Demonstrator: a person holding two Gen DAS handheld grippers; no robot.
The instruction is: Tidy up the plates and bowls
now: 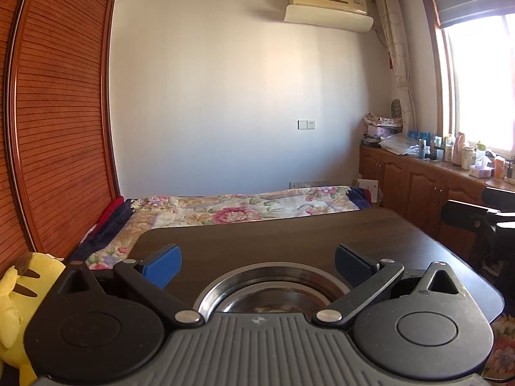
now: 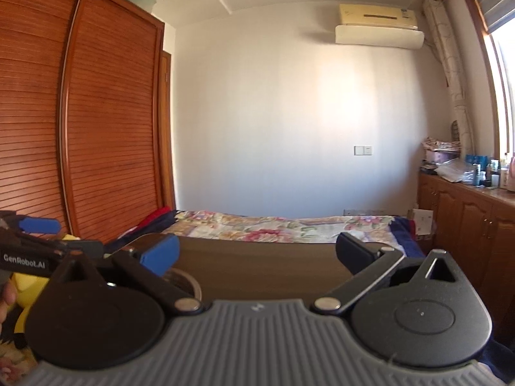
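Note:
A steel bowl (image 1: 267, 292) sits on the dark wooden table (image 1: 289, 234), close under my left gripper (image 1: 257, 262), which is open and empty with its blue-padded fingers wide apart above the bowl's far rim. In the right wrist view my right gripper (image 2: 257, 254) is open and empty above the table (image 2: 257, 263). Part of the steel bowl's rim (image 2: 185, 281) shows behind its left finger. The left gripper (image 2: 38, 225) shows at the far left of that view.
A bed with a floral quilt (image 1: 244, 206) lies beyond the table. A slatted wooden wardrobe (image 1: 58, 122) stands at left. A yellow plush toy (image 1: 16, 292) sits at lower left. Wooden cabinets with bottles (image 1: 450, 160) run under the window at right.

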